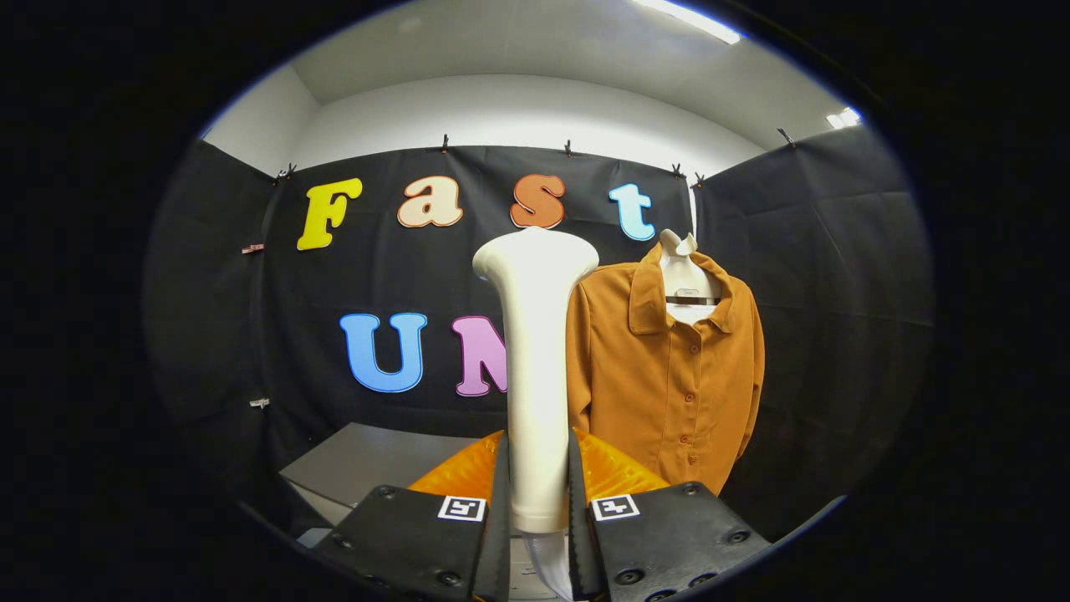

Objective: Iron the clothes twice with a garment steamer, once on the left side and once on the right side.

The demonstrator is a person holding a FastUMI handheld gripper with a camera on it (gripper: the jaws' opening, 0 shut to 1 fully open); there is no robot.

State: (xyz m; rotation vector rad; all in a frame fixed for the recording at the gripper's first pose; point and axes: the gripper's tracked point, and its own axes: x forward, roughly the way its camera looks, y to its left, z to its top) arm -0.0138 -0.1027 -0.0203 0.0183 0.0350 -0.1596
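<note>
Jaws clamp steamer (536,368) before shirt (669,376), grey table (368,460) below.

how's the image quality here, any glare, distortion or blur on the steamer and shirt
Gripper view: fisheye bends the booth wall's edges; ceiling lights blow out; the steamer, clamped in the gripper, is bright but sharp; the orange shirt beyond is evenly lit and in focus.

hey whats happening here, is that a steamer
Yes, it looks like one. A hand-held gripper has both fingers pressed on the handle of a white garment steamer, holding it upright. Beyond the fingers, slightly to the right, an orange button-up shirt hangs on a hanger against the black booth wall. The steamer head appears to be level with the shirt's shoulder but apart from it, so steaming seems not yet under way. A grey table sits lower left.
</note>
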